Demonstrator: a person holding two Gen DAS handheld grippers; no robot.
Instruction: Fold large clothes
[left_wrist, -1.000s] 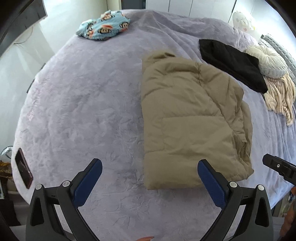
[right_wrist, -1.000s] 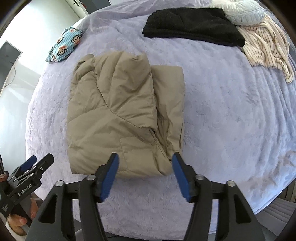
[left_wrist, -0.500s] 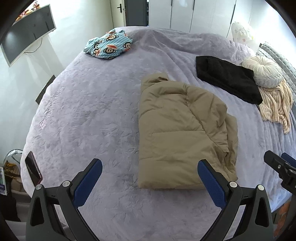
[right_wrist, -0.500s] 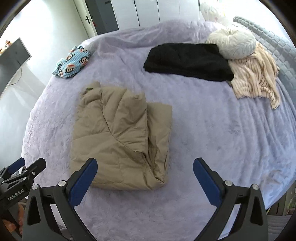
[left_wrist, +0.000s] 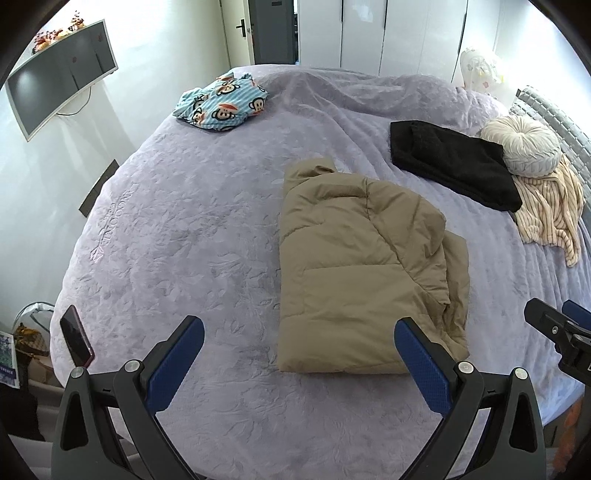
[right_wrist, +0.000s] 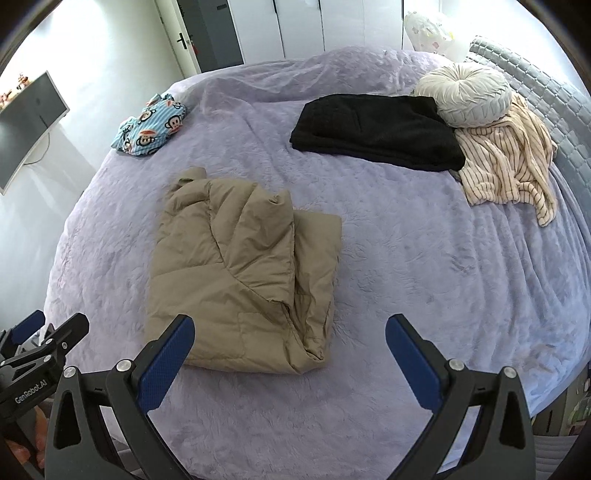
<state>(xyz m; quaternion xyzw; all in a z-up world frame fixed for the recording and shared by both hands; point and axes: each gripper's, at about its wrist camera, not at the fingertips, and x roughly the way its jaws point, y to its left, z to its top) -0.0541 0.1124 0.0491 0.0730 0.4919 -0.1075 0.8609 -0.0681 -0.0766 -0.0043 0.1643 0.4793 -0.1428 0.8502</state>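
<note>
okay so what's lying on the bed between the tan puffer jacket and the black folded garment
Nothing: bare lilac bedspread separates the tan jacket from the black garment, clearest in the right wrist view.

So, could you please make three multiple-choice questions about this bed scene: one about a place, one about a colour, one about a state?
1. Where does the round cushion lie?
A. on the tan jacket
B. at the far right of the bed, partly on the black garment and the striped garment
C. on the floor

2. What colour is the folded puffer jacket?
A. tan
B. red
C. white

3. How do the right gripper's jaws stand?
A. shut on the jacket
B. shut on nothing
C. wide open, holding nothing

Answers:
1. B: the cushion overlaps the edge of the black garment and the striped garment.
2. A: its quilted cloth is tan in both views.
3. C: the blue pads stand far apart above the purple bedspread.
</note>
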